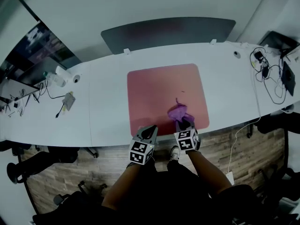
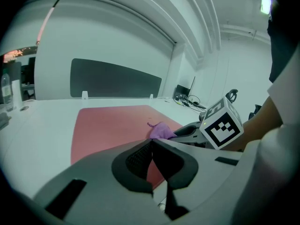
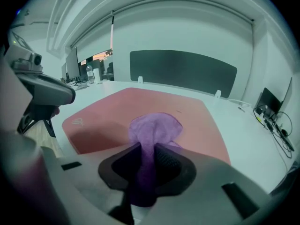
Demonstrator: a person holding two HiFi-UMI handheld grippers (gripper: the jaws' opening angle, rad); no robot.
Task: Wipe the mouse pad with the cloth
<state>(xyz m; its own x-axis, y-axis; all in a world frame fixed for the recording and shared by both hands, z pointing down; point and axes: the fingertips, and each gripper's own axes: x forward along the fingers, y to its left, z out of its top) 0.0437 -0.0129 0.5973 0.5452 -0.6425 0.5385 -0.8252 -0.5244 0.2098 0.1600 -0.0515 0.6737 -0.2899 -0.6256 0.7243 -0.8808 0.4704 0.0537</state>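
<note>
Right hand-held gripper (image 3: 150,146) clamps cloth (image 3: 157,125) on mouse pad (image 3: 112,109); left hand-held gripper (image 2: 151,143) closed, empty.

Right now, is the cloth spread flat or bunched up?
Bunched: the cloth sits as a crumpled lump on the pad, with one end pinched in the right gripper.

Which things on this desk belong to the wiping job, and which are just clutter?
Job: mouse pad; purple cloth; right gripper, shut on the cloth.
Lying about: cables; bottle; divider panel. The left gripper is shut and empty.
</note>
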